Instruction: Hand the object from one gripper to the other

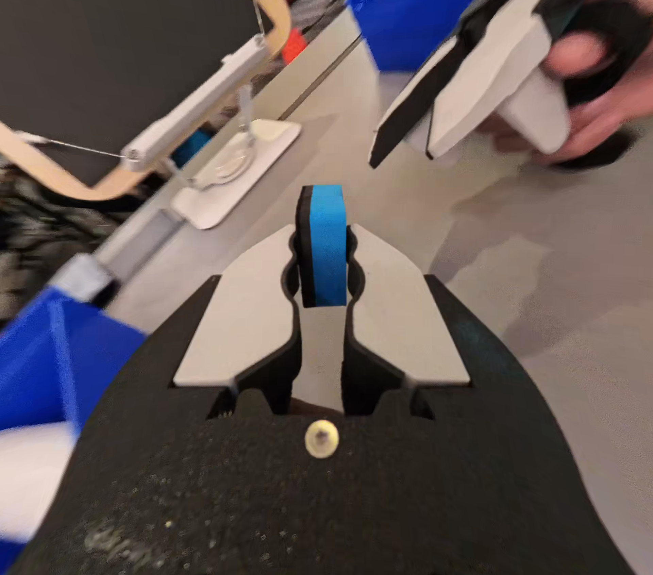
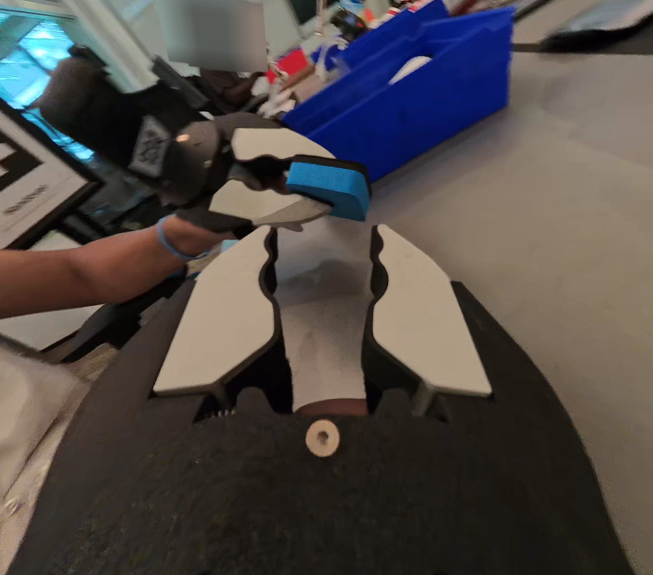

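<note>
Blue-and-black foam block (image 1: 327,245) is the thing we are passing across, and before coming to it we are taking the scene from the biggest piece down. We are working over a grey tabletop (image 2: 530,240) that is carrying a blue bin (image 2: 406,120) at its far side; something white is showing inside it, too blurred to name. A second blue bin (image 1: 42,363) is sitting at the near left in the left wrist view, with its contents hidden from us.

Our left tool (image 1: 323,261) is clamping the block between its tips, lifted above the tabletop, with more than half of the block sticking out ahead of the fingers. Our right tool (image 2: 323,240) is standing wide and holding nothing, just beside the block but not touching it.

We are judging the handover as not yet made. What could go wrong: the right tool is coming in at an angle to the block, so its fingers could close on a corner or on the left tool's own tips instead of the free end. If we are letting go with the left before the right is gripping squarely, the light foam could twist out and drop to the tabletop.
</note>
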Demonstrator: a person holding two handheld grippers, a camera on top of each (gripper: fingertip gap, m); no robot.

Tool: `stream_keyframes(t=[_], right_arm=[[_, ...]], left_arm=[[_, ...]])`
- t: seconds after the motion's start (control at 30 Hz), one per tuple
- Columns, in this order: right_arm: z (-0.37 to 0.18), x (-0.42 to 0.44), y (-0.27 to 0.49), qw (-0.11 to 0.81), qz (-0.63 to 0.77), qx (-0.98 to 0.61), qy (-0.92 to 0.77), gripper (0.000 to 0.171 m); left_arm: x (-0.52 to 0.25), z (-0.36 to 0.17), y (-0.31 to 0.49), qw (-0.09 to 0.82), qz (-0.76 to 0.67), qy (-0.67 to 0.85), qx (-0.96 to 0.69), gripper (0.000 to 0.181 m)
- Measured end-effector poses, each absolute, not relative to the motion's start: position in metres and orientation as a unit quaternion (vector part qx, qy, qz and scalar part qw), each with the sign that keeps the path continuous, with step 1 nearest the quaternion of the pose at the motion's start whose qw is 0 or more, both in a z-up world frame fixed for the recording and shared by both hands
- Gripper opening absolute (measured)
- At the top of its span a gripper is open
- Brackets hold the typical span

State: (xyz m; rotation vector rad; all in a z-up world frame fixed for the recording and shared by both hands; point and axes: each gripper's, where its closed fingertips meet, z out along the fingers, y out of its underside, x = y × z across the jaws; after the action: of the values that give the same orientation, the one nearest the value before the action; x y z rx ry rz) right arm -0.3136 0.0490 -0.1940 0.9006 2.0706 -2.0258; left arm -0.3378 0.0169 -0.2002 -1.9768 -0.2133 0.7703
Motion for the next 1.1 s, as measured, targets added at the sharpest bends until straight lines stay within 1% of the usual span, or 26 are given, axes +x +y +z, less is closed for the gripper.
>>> stream_keyframes(t=[0.1, 0.17, 0.2, 0.3, 0.33, 0.37, 0.4, 0.43, 0.57, 0.63, 0.7, 0.8, 0.9, 0.93, 1.03, 1.1], right_arm=[[-0.199, -0.32, 0.038, 0.028, -0.644, 0.331, 0.689, 0.061], [-0.202, -0.321, 0.031, 0.013, -0.627, 0.344, 0.699, 0.068], [-0.205, -0.322, 0.029, 0.0, -0.615, 0.349, 0.707, 0.068], [-0.216, -0.326, 0.028, -0.047, -0.576, 0.357, 0.734, 0.068], [-0.219, -0.326, 0.029, -0.058, -0.565, 0.358, 0.741, 0.065], [-0.221, -0.325, 0.028, -0.058, -0.561, 0.353, 0.747, 0.064], [-0.22, -0.321, 0.025, -0.043, -0.565, 0.344, 0.749, 0.054], [-0.22, -0.319, 0.025, -0.035, -0.565, 0.343, 0.75, 0.053], [-0.216, -0.319, 0.031, -0.021, -0.577, 0.331, 0.746, 0.053], [-0.211, -0.321, 0.04, -0.005, -0.598, 0.327, 0.732, 0.053], [-0.2, -0.324, 0.053, 0.004, -0.636, 0.325, 0.7, 0.052], [-0.184, -0.326, 0.066, -0.005, -0.68, 0.302, 0.668, 0.052], [-0.159, -0.31, 0.063, 0.031, -0.742, 0.25, 0.621, 0.052], [-0.151, -0.305, 0.061, 0.045, -0.76, 0.237, 0.604, 0.053], [-0.151, -0.295, 0.052, 0.057, -0.761, 0.21, 0.611, 0.052], [-0.153, -0.288, 0.045, 0.077, -0.761, 0.197, 0.614, 0.053]], left_arm=[[-0.34, -0.213, 0.018, 0.398, 0.401, -0.034, -0.824, 0.022], [-0.339, -0.219, 0.022, 0.361, 0.436, -0.004, -0.824, 0.022], [-0.336, -0.223, 0.024, 0.349, 0.445, 0.011, -0.825, 0.022], [-0.33, -0.224, 0.031, 0.329, 0.469, 0.042, -0.819, 0.023], [-0.328, -0.223, 0.033, 0.328, 0.476, 0.049, -0.815, 0.023], [-0.326, -0.221, 0.035, 0.329, 0.483, 0.056, -0.81, 0.022], [-0.324, -0.222, 0.036, 0.329, 0.482, 0.061, -0.81, 0.023], [-0.323, -0.222, 0.036, 0.335, 0.479, 0.063, -0.809, 0.023], [-0.313, -0.214, 0.041, 0.409, 0.433, 0.047, -0.802, 0.025], [-0.303, -0.199, 0.043, 0.491, 0.37, 0.014, -0.788, 0.027], [-0.306, -0.182, 0.04, 0.555, 0.307, -0.045, -0.772, 0.031], [-0.312, -0.169, 0.034, 0.627, 0.186, -0.136, -0.744, 0.048], [-0.305, -0.168, 0.039, 0.663, 0.052, -0.175, -0.726, 0.064], [-0.302, -0.167, 0.041, 0.671, 0.021, -0.18, -0.719, 0.066], [-0.293, -0.155, 0.043, 0.704, -0.04, -0.183, -0.684, 0.067], [-0.291, -0.152, 0.044, 0.711, -0.056, -0.183, -0.677, 0.065]])
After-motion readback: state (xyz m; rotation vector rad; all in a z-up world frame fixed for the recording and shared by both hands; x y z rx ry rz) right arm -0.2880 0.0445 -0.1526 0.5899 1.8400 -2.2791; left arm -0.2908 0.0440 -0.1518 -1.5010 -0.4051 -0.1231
